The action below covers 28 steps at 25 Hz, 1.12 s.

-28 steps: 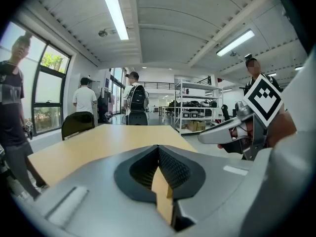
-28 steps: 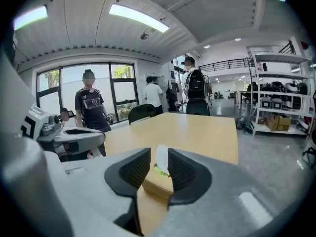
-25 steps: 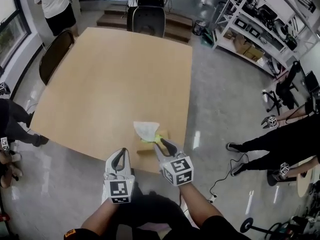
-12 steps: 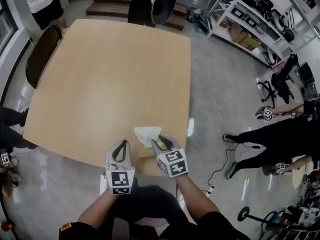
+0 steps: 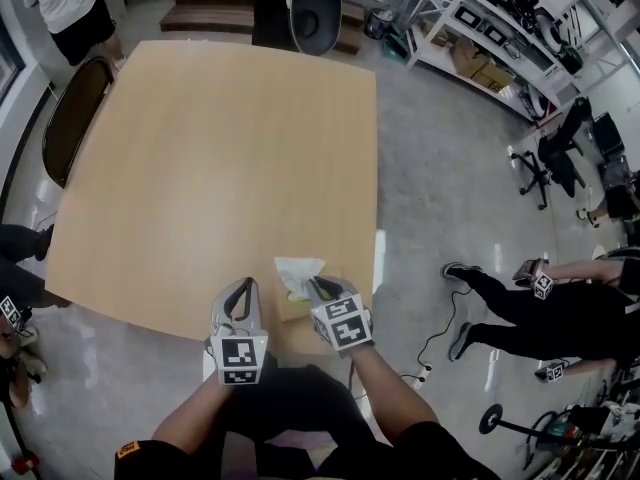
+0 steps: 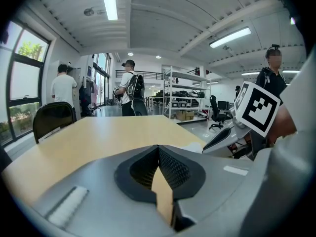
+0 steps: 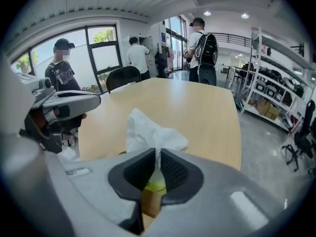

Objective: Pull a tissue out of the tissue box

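A brown tissue box sits near the table's front edge, with a white tissue standing out of its yellow-green slot. My right gripper points steeply down over the box. In the right gripper view its jaws have just been closing and now pinch the tissue low down, with the box below them. My left gripper hovers left of the box over the table edge. Its jaws are shut and empty.
A dark chair stands at the table's left side and another at its far end. People stand beyond the far edge; one person's legs stretch over the floor at right. Metal shelves line the back right.
The right gripper has sunk onto the tissue and its jaws have closed around it. The left gripper has moved forward and a little lower beside the box.
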Motion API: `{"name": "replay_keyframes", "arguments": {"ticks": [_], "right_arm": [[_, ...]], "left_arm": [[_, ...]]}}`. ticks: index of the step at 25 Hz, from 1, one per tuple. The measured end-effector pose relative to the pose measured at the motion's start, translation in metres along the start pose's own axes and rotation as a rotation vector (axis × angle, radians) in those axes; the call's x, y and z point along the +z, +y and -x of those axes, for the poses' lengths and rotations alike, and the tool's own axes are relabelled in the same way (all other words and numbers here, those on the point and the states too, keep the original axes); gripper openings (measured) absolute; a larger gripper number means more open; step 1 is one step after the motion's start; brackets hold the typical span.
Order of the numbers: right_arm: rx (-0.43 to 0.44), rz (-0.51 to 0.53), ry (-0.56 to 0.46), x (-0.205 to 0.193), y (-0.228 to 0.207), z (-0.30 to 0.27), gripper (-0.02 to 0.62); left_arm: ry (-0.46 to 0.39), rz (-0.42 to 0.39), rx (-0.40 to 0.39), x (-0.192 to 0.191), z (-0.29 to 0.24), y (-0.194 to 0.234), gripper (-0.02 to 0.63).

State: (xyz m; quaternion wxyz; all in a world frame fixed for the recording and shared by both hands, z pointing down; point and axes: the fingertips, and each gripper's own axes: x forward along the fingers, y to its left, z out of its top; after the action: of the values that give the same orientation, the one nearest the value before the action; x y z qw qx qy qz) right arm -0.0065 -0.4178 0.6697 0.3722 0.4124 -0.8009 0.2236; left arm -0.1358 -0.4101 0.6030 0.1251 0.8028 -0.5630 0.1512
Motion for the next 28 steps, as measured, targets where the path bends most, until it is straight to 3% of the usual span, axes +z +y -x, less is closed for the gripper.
{"name": "replay_keyframes", "arguments": {"ticks": [1,4,19,28], "right_arm": [[0.001,0.004,0.002,0.001,0.001,0.000,0.014],[0.009,0.003,-0.009,0.003,0.003,0.003,0.004],[-0.013,-0.076,-0.253,0.047,-0.006,0.051,0.001],[0.025,-0.082,-0.362,0.047,0.003,0.106,0.000]], "left_arm": [[0.001,-0.001,-0.001,0.001,0.000,0.001,0.018],[0.000,-0.005,0.003,0.003,0.003,0.000,0.018],[-0.027,0.036,0.052,0.002,0.028,-0.009,0.018],[-0.057,0.046,0.104,0.009,0.057,-0.034,0.018]]}}
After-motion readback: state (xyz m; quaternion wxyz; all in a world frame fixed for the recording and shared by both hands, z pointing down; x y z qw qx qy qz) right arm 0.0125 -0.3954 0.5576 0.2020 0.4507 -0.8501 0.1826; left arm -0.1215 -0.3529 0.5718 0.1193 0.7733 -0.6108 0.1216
